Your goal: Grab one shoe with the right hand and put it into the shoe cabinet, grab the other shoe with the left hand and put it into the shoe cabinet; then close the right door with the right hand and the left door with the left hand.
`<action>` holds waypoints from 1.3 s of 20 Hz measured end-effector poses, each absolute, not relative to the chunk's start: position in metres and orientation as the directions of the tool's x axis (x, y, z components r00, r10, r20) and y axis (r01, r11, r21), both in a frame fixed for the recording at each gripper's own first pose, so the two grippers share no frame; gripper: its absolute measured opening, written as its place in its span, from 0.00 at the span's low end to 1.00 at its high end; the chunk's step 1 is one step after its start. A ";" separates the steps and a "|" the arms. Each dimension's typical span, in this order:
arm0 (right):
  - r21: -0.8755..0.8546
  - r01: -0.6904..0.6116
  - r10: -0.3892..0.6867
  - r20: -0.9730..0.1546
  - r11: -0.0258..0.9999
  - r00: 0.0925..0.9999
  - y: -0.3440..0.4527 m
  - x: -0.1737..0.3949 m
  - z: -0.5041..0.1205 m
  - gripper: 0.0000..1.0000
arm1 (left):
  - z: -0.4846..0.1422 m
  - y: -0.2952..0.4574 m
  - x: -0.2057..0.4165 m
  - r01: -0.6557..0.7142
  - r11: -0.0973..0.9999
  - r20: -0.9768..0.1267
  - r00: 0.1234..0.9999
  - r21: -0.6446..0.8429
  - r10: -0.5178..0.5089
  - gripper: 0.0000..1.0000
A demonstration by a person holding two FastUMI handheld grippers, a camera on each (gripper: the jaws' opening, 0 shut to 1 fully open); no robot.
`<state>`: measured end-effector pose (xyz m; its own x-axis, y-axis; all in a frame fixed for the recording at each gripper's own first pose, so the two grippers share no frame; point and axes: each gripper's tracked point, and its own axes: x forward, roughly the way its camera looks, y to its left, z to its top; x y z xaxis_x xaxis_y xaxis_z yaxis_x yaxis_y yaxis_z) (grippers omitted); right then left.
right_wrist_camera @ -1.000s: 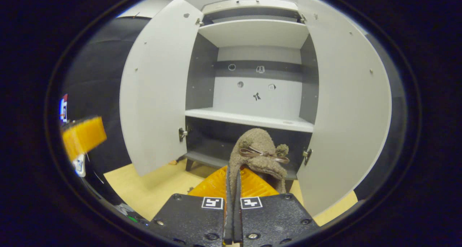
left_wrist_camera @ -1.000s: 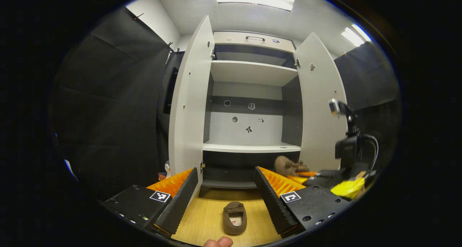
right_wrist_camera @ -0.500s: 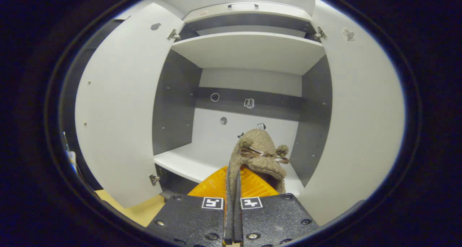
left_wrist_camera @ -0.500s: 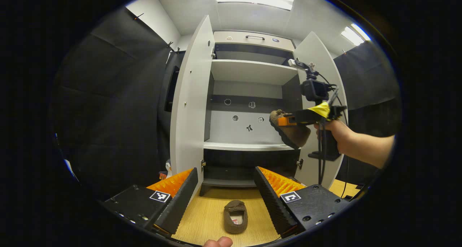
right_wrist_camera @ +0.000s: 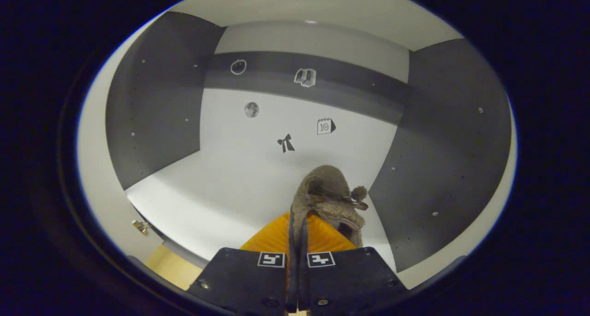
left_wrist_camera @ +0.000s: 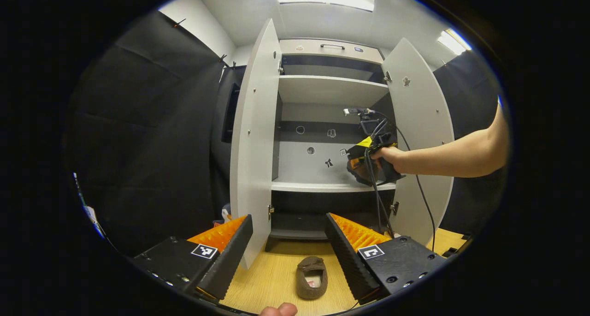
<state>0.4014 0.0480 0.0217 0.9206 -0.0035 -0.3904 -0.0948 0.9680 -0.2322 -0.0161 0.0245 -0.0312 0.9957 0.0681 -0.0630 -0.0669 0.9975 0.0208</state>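
Note:
A brown furry shoe [right_wrist_camera: 329, 196] with a small bow is pinched at its edge by my right gripper [right_wrist_camera: 298, 214], which is shut on it. It hangs just above the white middle shelf [right_wrist_camera: 221, 187], inside the cabinet near the right wall. In the left gripper view a hand holds my right gripper [left_wrist_camera: 364, 158] over that middle shelf [left_wrist_camera: 318, 187]. The other brown shoe [left_wrist_camera: 312, 283] lies on the wooden floor, toe toward the cabinet. My left gripper [left_wrist_camera: 288, 218] hovers open above and in front of it, holding nothing.
Both cabinet doors stand wide open: left door [left_wrist_camera: 256, 136], right door [left_wrist_camera: 417, 136]. A cable [left_wrist_camera: 375, 200] hangs from the right gripper down past the lower shelf. A small toy [left_wrist_camera: 226, 212] sits on the floor beside the left door. A thumb [left_wrist_camera: 279, 310] shows at the bottom edge.
My right gripper rose from near the floor with the shoe and went forward into the cabinet, over the middle shelf. My left gripper shifted slightly and stayed open.

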 end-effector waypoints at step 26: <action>-0.255 -0.194 0.161 -0.146 0.947 0.976 0.089 0.246 0.107 0.31 | -0.028 0.011 -0.021 -0.010 1.000 -0.046 0.999 0.002 0.011 0.94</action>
<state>0.2459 0.0887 0.1073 0.9761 0.1612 -0.1457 -0.1945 0.9472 -0.2548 -0.0214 0.0112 -0.0276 0.9989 0.0106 -0.0459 -0.0105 0.9999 0.0021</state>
